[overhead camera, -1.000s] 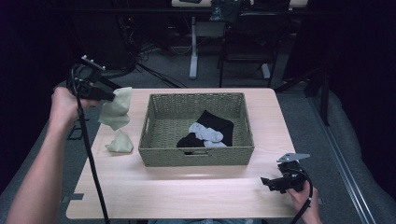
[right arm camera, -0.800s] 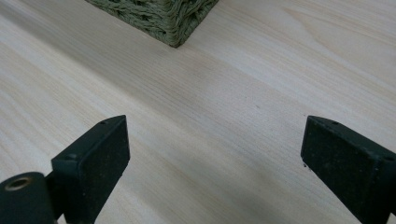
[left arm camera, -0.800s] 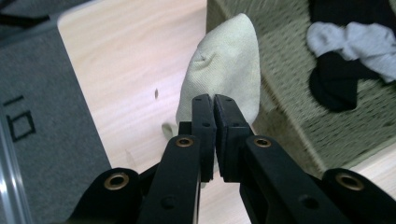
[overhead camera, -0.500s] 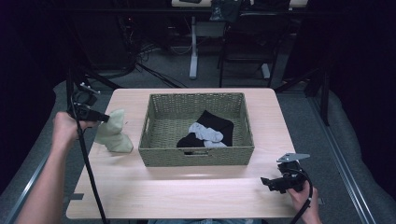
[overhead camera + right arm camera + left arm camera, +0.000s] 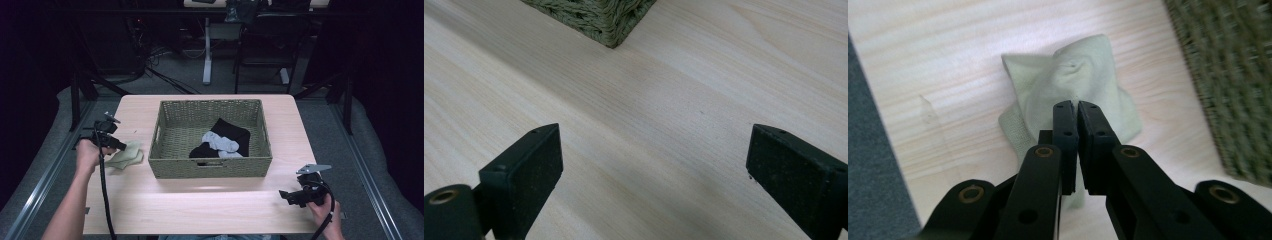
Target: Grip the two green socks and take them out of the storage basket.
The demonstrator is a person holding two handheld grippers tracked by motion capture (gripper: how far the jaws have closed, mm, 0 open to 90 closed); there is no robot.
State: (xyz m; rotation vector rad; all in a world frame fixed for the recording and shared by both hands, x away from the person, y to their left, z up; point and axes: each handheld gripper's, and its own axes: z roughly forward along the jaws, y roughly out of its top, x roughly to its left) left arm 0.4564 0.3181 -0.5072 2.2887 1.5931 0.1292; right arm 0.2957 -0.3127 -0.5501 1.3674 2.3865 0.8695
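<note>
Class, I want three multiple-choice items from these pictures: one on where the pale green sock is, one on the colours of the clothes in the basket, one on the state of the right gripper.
1. The pale green sock lies
A. in the basket
B. on the table, left of the basket
C. on the floor

2. Clothes in the basket are
A. black and light grey
B. red
C. yellow

3. The right gripper is
A. shut on a sock
B. open over bare table
C. inside the basket

B: the high view shows it beside the basket.
A: both colours show.
B: jaws stand wide apart.

A pale wooden table [image 5: 210,205] stands on grey floor [image 5: 320,107] — dark room, chair [image 5: 260,55] behind.
</note>
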